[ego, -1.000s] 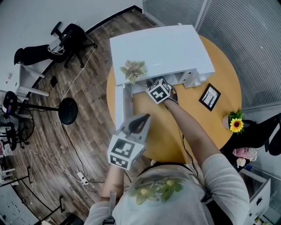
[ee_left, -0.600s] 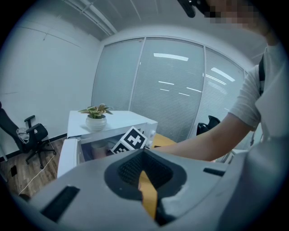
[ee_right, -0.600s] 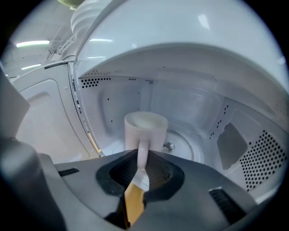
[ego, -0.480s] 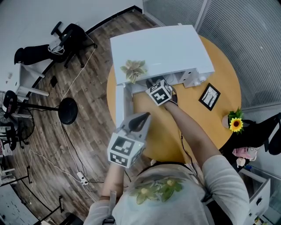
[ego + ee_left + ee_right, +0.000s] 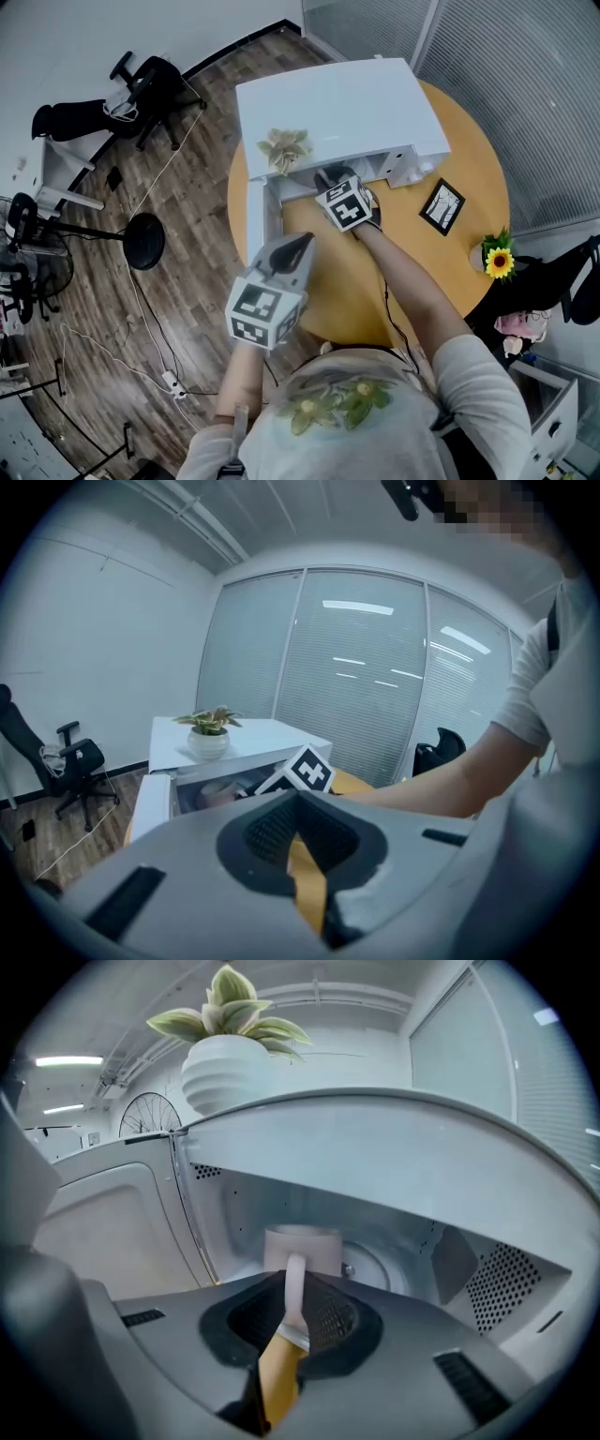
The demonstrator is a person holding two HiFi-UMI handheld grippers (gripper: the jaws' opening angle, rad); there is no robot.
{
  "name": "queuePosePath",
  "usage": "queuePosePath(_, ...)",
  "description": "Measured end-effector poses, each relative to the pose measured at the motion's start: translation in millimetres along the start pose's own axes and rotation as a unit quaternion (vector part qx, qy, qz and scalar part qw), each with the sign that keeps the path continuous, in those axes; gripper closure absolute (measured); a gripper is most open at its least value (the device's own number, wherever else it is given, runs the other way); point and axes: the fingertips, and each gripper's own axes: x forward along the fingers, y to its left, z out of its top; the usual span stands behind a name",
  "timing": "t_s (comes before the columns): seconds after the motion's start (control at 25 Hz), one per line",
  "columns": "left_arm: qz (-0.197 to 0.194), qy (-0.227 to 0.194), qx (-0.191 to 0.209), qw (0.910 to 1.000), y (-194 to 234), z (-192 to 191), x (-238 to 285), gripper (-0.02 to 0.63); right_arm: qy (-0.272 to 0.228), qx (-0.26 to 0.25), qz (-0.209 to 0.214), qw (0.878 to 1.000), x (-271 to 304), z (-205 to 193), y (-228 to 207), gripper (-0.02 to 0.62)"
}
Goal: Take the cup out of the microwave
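- Head view: the white microwave [image 5: 347, 98] stood at the far edge of the round yellow table [image 5: 441, 272], its door [image 5: 255, 220] swung open at the left. The right gripper [image 5: 330, 178] reached into the mouth of the oven. The left gripper [image 5: 300, 246] hung back over the table's near left edge. The cup could not be seen from here.
- Left gripper view: its jaws met with nothing between them, pointing toward the open oven; it took no part.
- Right gripper view: the jaws were clamped on the handle [image 5: 294, 1288] of the pale cup [image 5: 302, 1246], which was inside the cavity, in front of the turntable. The step in hand seemed to be the withdrawal. The next move called for a firm pinch and a level pull toward the table's near edge, clearing the oven's sill and top lip.
- Against the earlier head frame, the right gripper's marker cube had drawn slightly back from the oven front; the left gripper had barely shifted.
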Motion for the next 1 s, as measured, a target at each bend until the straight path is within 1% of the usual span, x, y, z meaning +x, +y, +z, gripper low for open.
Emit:
queuePosePath(0.2, 0.007, -0.002, 0.005, 1.0, -0.4, -2.2, -2.2, 0.603, -0.006, 0.002, -0.003, 1.0, -13.9, 0.2, 1.3, 0.537)
queuePosePath(0.4, 0.013, -0.006, 0.002, 0.9999, -3.1, -1.0, -6.3, 0.603, -0.015, 0.012, 0.0, 1.0, -32.9, 6.0, 9.4, 0.537)
queuePosePath(0.68, 0.025, -0.004, 0.008, 0.9997, -3.4, -4.6, -16.5, 0.603, -0.024, 0.015, 0.003, 1.0, -55.9, 8.0, 24.1, 0.537)
queuePosePath(1.0, 0.021, -0.015, 0.012, 0.9996, -15.5, -0.8, -29.8, 0.603, -0.037, 0.025, -0.006, 0.999, -89.0, 5.8, 32.9, 0.537)
